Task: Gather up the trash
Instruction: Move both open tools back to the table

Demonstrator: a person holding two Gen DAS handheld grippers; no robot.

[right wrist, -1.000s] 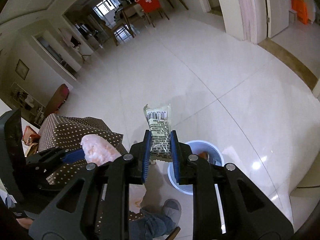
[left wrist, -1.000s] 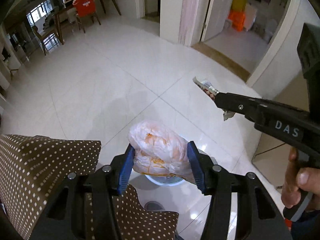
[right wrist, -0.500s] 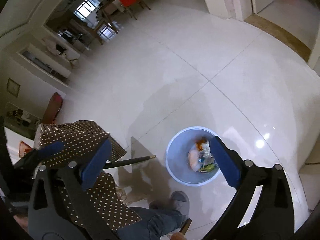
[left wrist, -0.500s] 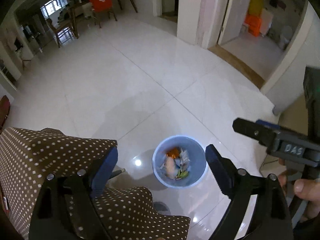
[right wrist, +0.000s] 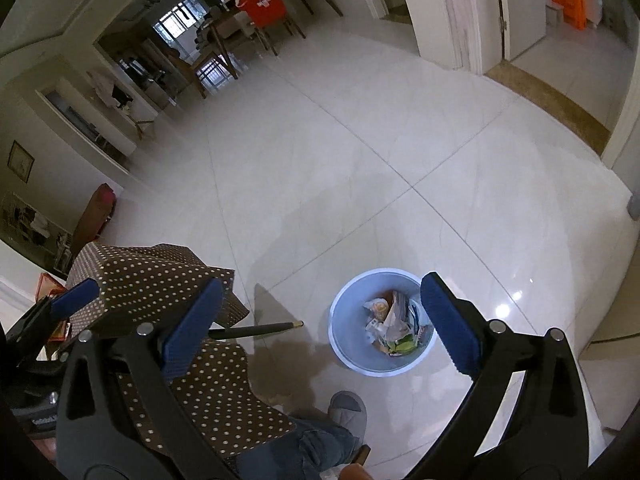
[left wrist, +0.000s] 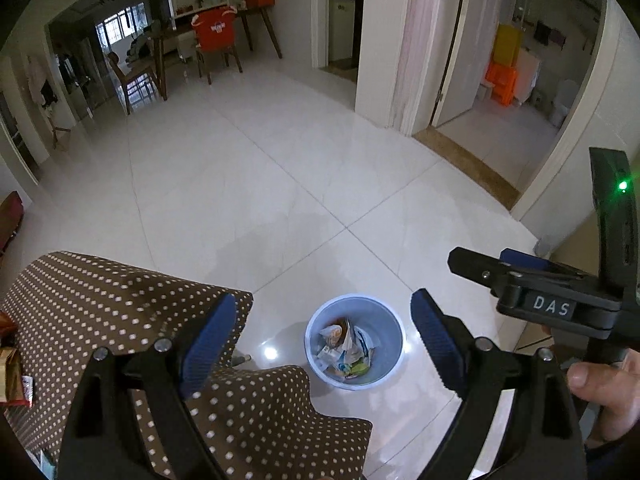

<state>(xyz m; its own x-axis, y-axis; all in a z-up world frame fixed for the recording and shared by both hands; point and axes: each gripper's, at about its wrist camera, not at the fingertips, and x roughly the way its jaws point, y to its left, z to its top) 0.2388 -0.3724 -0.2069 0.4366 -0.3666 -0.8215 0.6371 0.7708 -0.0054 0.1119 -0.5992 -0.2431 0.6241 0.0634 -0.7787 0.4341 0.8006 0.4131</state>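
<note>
Both grippers point(left wrist: 323, 338) point(right wrist: 320, 324) stayed open above upright bin point(left wrist: 394, 364).

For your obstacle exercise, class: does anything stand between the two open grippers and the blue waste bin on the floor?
Nothing visible does. The left gripper and right gripper are both open and empty, with the bin unobstructed below; the dotted tablecloth lies beside it.

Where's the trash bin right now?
The blue trash bin stands on the white tile floor, low and centre in both wrist views, between the open left tongs, just right of the polka-dot tablecloth.
</note>
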